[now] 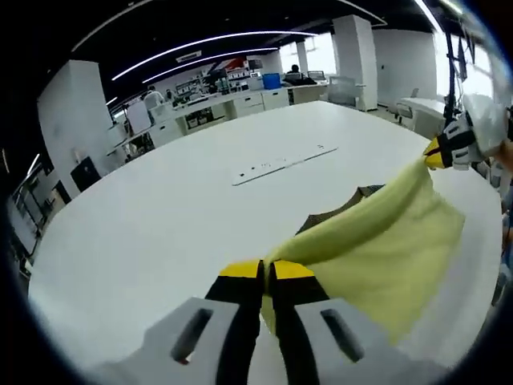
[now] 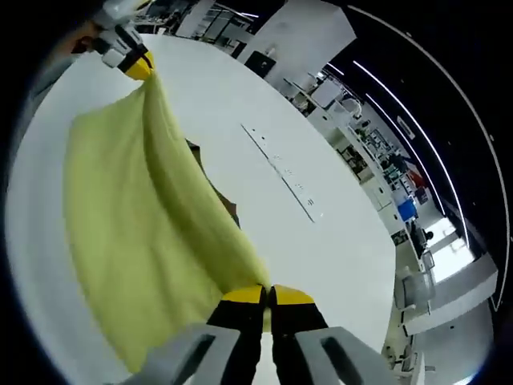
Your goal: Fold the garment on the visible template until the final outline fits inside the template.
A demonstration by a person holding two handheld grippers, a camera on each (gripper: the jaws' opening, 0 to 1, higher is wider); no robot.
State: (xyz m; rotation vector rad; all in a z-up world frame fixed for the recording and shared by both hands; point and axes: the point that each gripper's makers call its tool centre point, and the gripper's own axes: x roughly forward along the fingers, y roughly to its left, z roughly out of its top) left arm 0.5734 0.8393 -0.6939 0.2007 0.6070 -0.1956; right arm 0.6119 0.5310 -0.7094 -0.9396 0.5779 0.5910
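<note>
A pale yellow garment (image 1: 377,249) hangs stretched between my two grippers above the white table. In the left gripper view my left gripper (image 1: 267,271) is shut on one corner of it, and my right gripper (image 1: 446,152) pinches the far corner at the upper right. In the right gripper view my right gripper (image 2: 268,296) is shut on the cloth (image 2: 128,208), and the left gripper (image 2: 133,61) holds the other corner at the upper left. A brown template (image 1: 341,208) lies flat on the table, mostly hidden under the garment; a dark edge of the template (image 2: 198,160) peeks out.
The large white round table (image 1: 160,216) spreads beyond the garment. A thin pale strip (image 1: 282,164) with small marks lies across its middle, and the strip (image 2: 282,173) runs diagonally in the right gripper view. Desks, pillars and chairs stand far behind.
</note>
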